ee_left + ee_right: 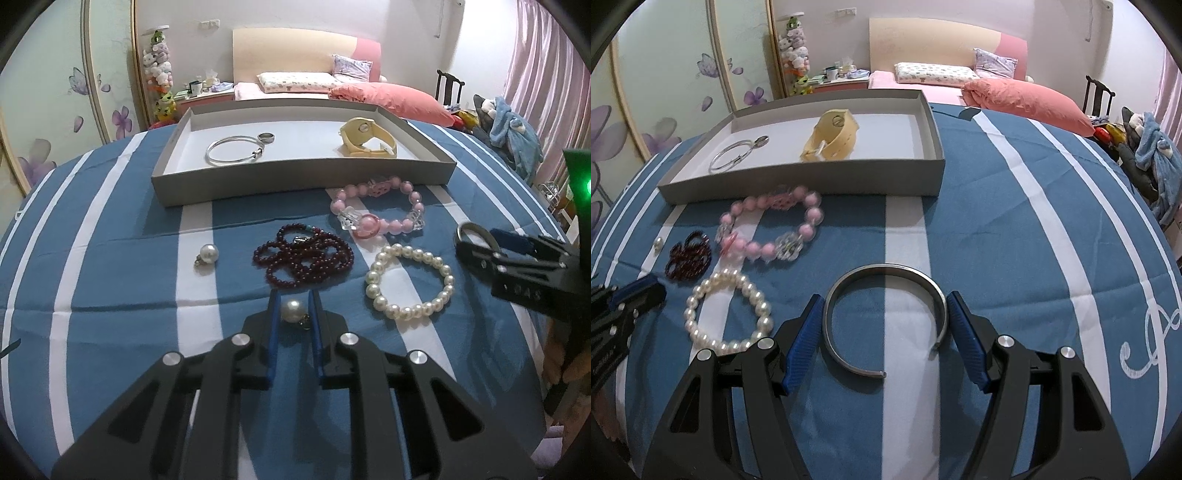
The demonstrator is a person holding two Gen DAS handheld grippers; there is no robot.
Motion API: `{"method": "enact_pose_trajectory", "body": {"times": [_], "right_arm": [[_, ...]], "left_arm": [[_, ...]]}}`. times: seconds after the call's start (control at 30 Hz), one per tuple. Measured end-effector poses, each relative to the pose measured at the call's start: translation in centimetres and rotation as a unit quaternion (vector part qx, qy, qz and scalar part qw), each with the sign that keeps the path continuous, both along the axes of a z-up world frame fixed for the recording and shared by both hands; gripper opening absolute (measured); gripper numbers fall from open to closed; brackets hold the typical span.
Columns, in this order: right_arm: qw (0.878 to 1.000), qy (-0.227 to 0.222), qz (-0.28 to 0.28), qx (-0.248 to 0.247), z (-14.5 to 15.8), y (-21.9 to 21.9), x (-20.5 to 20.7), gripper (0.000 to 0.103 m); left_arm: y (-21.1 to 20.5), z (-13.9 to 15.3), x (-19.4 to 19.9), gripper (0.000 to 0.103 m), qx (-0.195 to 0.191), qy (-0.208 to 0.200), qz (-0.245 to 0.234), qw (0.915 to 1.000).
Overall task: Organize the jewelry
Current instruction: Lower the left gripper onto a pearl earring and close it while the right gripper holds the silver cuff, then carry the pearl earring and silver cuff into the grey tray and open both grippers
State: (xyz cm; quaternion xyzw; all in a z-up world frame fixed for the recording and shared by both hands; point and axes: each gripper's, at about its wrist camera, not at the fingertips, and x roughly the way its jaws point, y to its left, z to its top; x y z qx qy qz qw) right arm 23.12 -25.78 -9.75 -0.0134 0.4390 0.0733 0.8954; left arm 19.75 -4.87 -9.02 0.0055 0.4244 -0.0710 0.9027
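Bare striped cloth (1015,229) right of tray (934,147), bracelets (768,225) crowding its front

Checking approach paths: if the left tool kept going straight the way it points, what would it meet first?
The pearl earring sits between the left tool's fingers; just beyond it lies the dark red bead necklace, probably the first obstacle, though depth is uncertain.
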Motion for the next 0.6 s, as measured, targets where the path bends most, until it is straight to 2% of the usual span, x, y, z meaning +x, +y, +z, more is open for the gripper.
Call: {"method": "enact_pose_trajectory", "body": {"times": [0.3,0.6], "right_arm": [[1.0,-0.012,0.017,0.021,0.3,1.0,-2.3,0.067],[0.996,-0.068,0.041,0.033,2.4,2.5,-4.7,0.067]], "left_arm": [[0.8,0.8,-0.7,0.016,-0.006,-0.016,0.011,0.9998],[2.5,2.0,-2.1,0.016,-0.03,-0.048,0.031,0.9979]]}}
